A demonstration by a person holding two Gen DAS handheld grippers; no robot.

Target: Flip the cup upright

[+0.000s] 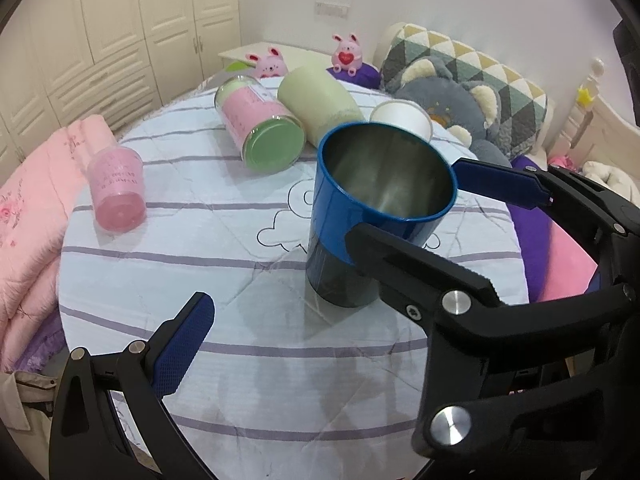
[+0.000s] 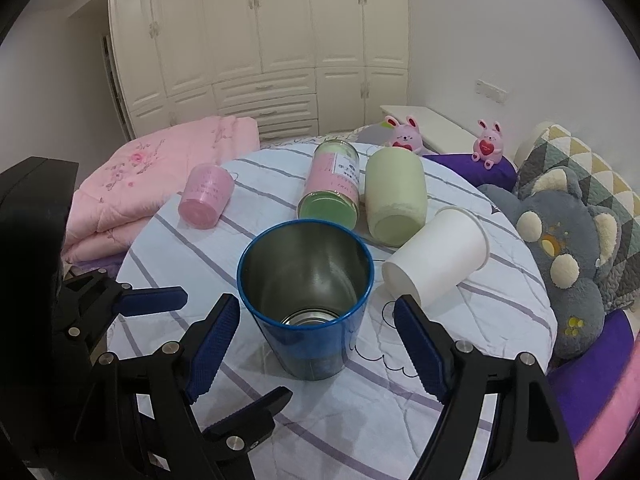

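The round table wears a striped cloth. The blue cup stands upright on it, mouth up, near the front. The right tongs are spread wide, one finger on each side of the cup, not touching it. The left tongs are spread too, just beside the cup on its left. Behind lie a white cup, a pale green cup, a pink jar and a small pink cup.
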